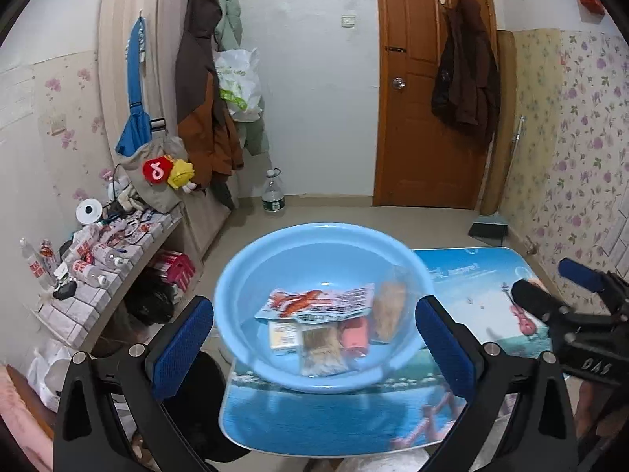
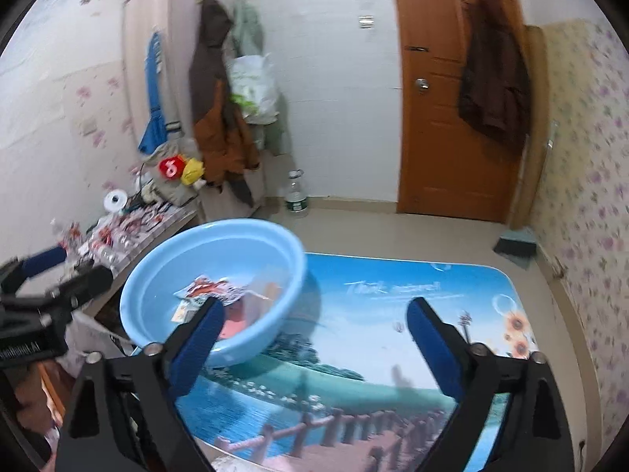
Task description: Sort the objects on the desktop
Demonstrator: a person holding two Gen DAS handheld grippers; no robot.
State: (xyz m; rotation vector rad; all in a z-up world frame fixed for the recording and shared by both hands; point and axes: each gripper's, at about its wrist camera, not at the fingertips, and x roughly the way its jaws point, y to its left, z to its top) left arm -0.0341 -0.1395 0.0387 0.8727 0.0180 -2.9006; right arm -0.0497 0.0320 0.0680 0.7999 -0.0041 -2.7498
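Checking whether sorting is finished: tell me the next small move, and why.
Probably just draw both grippers back and stop. The left gripper and right gripper stand open and empty, the snack packets lie in the blue basin, and no loose item shows on the table.

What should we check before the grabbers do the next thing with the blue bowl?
1. Left gripper empty: ok, jaws wide open, nothing between the pads.
2. Right gripper empty: ok, jaws wide open, nothing between the pads.
3. Things are in the bowl: ok, a red-printed packet and a few small packets lie inside.
4. Bowl fully on the table: not ok, it sits at the left edge and seems to overhang.
5. Rest of the table free of things to sort: ok in the right wrist view.
6. Bowl steady: cannot tell, both views are blurred.
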